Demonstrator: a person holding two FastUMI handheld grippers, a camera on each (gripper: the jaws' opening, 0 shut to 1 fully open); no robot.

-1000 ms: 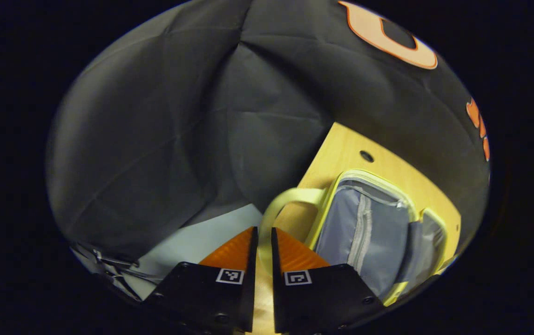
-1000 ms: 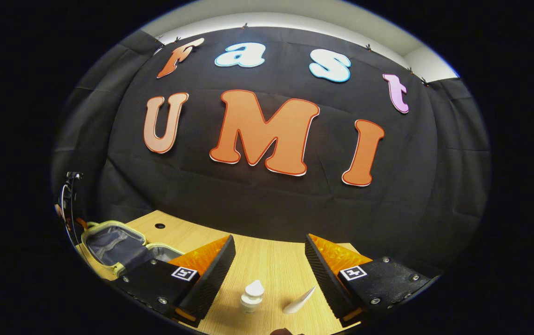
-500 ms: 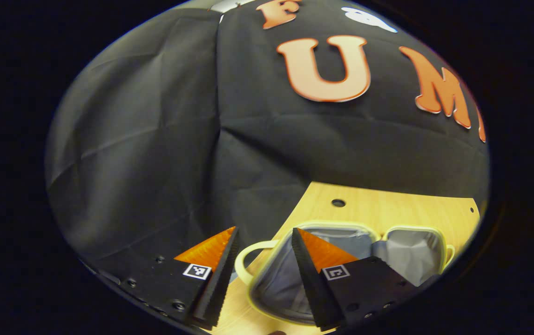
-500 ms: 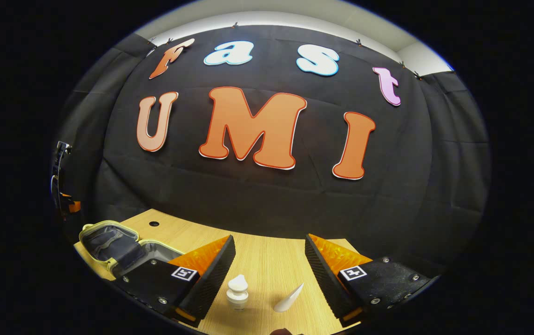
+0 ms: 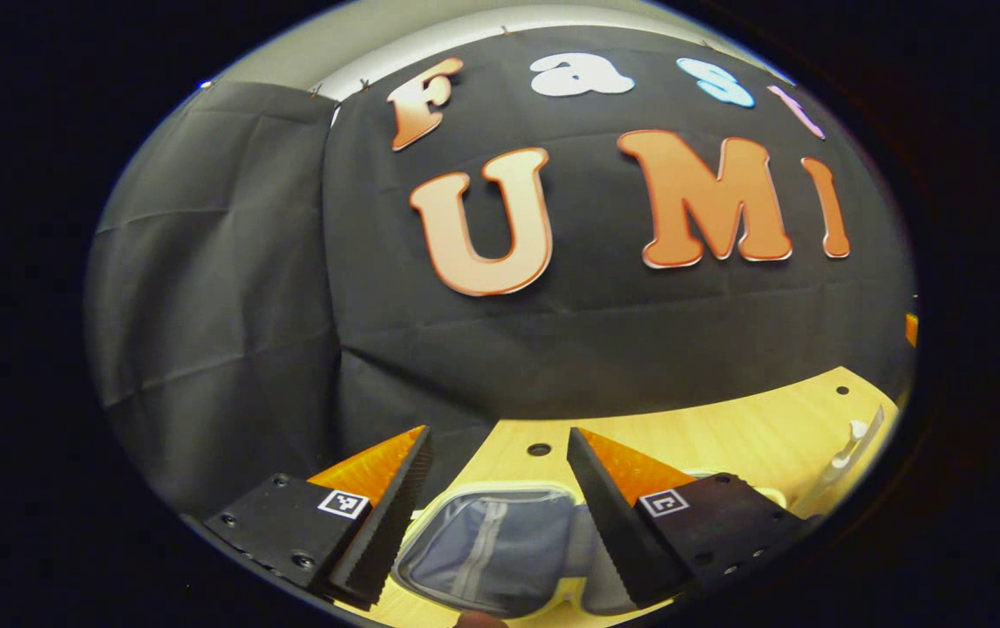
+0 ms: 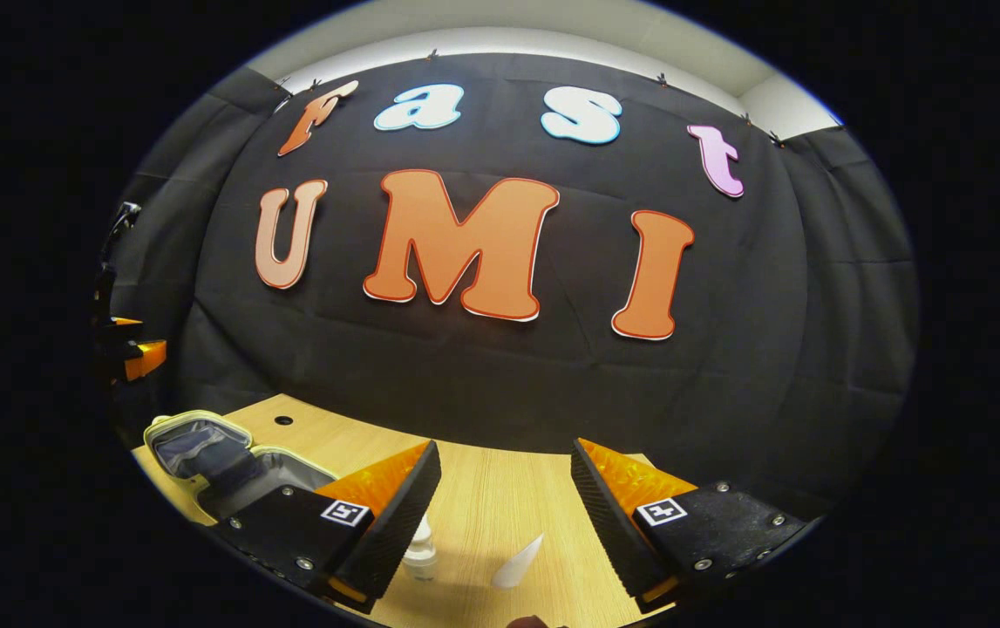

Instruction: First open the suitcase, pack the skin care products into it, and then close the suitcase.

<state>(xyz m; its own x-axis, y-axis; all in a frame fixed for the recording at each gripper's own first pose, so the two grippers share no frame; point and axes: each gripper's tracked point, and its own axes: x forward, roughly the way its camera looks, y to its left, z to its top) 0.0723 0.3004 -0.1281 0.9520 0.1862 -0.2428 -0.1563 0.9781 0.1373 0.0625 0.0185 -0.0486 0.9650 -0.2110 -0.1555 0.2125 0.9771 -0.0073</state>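
In the left gripper view, the left gripper point(image 5: 495, 475) sits at the bottom centre with its fingers spread apart and holding nothing. Between and below them lies the open suitcase point(image 5: 491, 549), its grey lining with a zipper facing up, on the wooden tabletop point(image 5: 726, 432). A small round hole point(image 5: 539, 449) in the tabletop is just behind the suitcase. At the far right edge of the frame a white bottle point(image 5: 854, 433) and a white tube point(image 5: 844, 467) are seen, well apart from the suitcase.

In the right gripper view, the other gripper point(image 6: 129, 349) appears at the left edge, above the suitcase point(image 6: 203, 445), which lies open at the lower left of the tabletop point(image 6: 500, 488). The right gripper point(image 6: 504, 488) is at the bottom centre, fingers wide open and empty. Between them stands the white bottle point(image 6: 420, 551), partly hidden behind the left finger, and just right of it lies the white tube point(image 6: 519, 561). Nothing lies between these products and the suitcase except the finger.
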